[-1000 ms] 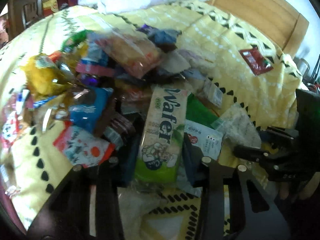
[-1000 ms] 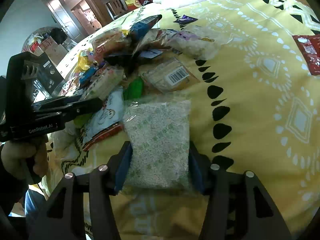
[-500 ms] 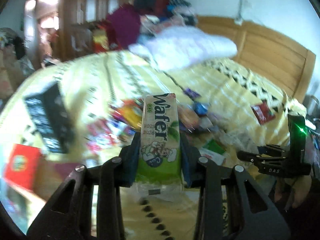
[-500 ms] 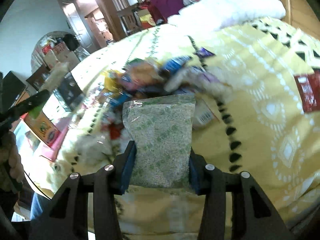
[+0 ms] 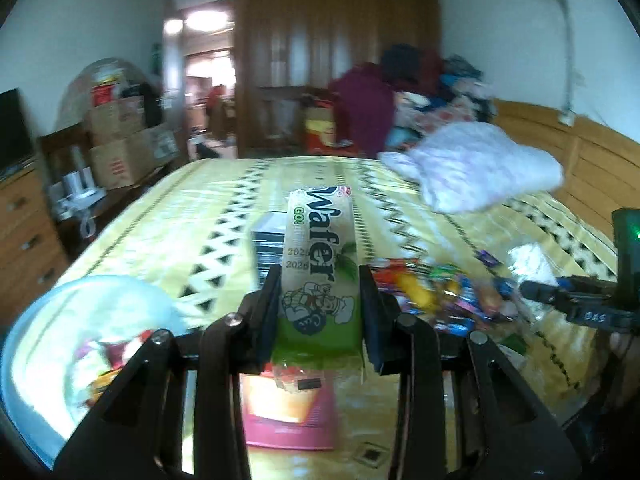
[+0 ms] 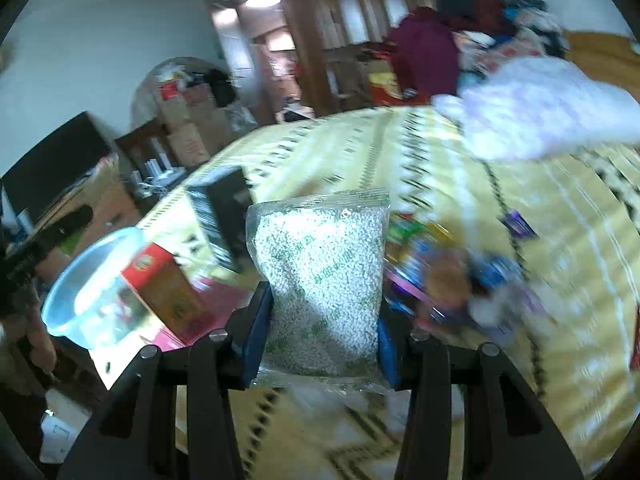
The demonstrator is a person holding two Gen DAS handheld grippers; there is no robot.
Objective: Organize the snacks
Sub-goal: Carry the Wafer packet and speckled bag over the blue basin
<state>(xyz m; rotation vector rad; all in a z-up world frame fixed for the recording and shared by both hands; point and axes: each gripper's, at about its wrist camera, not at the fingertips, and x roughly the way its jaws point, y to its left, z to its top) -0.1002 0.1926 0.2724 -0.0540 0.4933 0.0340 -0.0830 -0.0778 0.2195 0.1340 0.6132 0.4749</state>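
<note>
A yellow patterned bedspread [image 5: 168, 224] fills both views. A pile of bright snack packets [image 5: 444, 292] lies to the right, a white pillow [image 5: 480, 172] sits far right, and a pale blue tub [image 6: 88, 280] stands near left beside a red box [image 6: 164, 288]. A black box [image 6: 218, 208] lies behind the held packs, partly hidden by them.

The left gripper [image 5: 320, 312] is clenched on a tall green and cream wafer pack [image 5: 320, 264], held upright above the bed. The right gripper [image 6: 324, 336] grasps a clear bag of small white pellets [image 6: 320, 280], also raised.
</note>
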